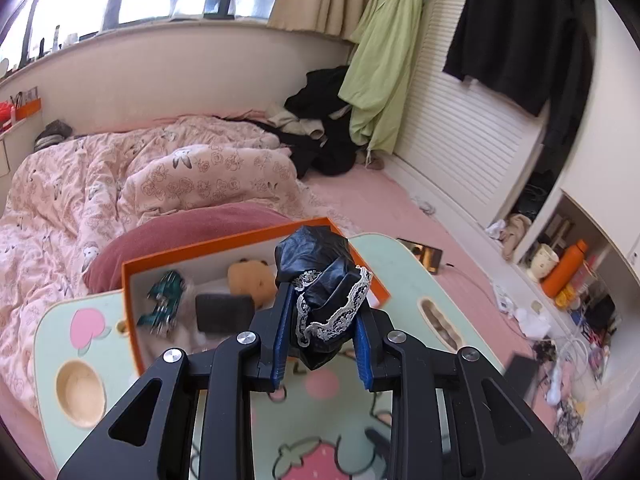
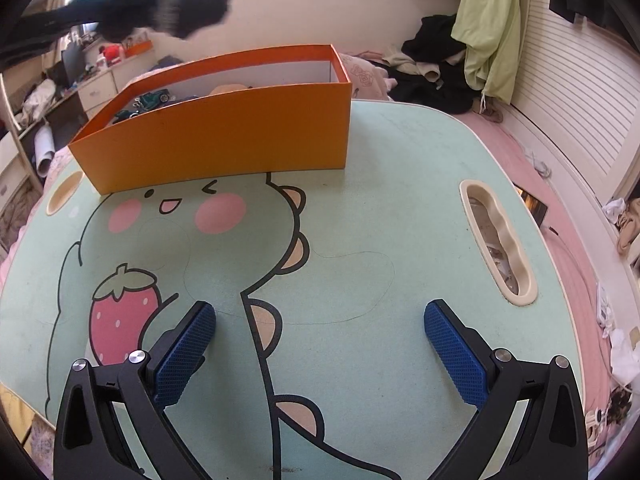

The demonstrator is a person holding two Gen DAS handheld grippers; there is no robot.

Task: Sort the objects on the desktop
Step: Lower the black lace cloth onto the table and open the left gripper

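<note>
My left gripper (image 1: 322, 304) is shut on a crumpled black item with white lace trim (image 1: 316, 276), held in the air over the near wall of the orange box (image 1: 132, 308). Inside the box lie a green toy car (image 1: 162, 304), a dark rectangular pad (image 1: 224, 312) and a yellow plush (image 1: 250, 278). In the right wrist view the orange box (image 2: 224, 136) stands at the far side of the mint lap table (image 2: 380, 200). My right gripper (image 2: 320, 320) hovers open over the table's cartoon print, nothing between its blue pads (image 2: 184, 348).
The lap table rests on a bed with a pink floral duvet (image 1: 120, 176) and a red pillow (image 1: 176, 232). A phone (image 1: 424, 254) lies beyond the table's right edge. The table has a round cup hole (image 1: 80, 392) and an oblong slot (image 2: 498, 240). A dark sleeve (image 2: 132, 4) crosses the upper left.
</note>
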